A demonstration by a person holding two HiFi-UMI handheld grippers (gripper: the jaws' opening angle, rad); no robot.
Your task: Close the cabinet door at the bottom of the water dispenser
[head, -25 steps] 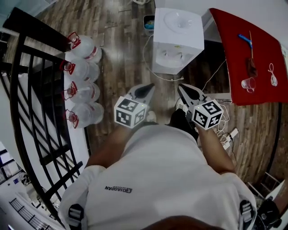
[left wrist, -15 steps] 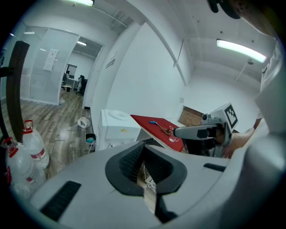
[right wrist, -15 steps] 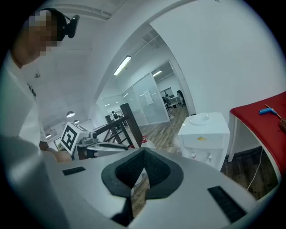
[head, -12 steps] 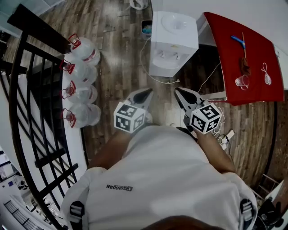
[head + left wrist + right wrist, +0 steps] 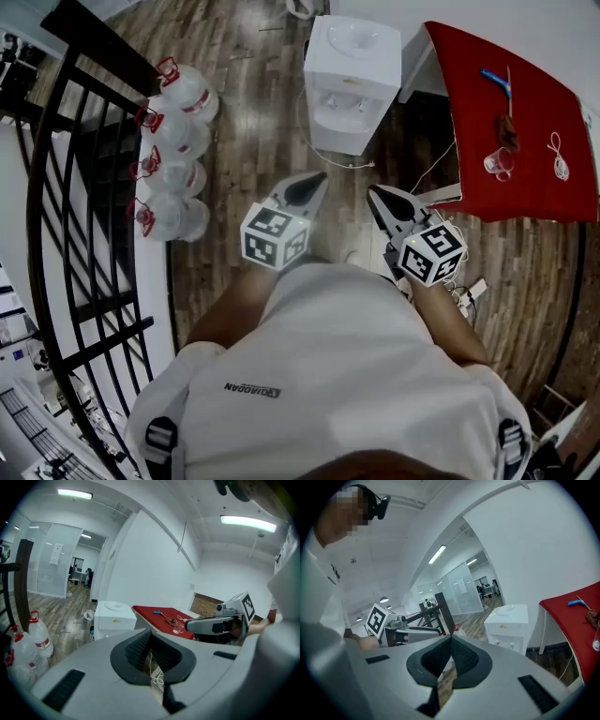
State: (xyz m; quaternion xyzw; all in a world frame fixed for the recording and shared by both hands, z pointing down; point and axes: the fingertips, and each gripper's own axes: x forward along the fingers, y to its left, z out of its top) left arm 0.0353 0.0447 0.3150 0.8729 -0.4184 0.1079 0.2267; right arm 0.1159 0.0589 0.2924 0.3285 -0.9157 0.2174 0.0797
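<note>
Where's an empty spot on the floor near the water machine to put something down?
The bare wood floor between the water jugs and the water dispenser is free. It's crowded by the red table: cords and a power strip lie there, and a white cable loops before the dispenser.

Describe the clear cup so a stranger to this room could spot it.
Find the white water dispenser by the wall; a red-topped table stands right beside it. On that red top sits a small clear cup, the only see-through thing among a blue-handled tool, a brown object and a white cord.
</note>
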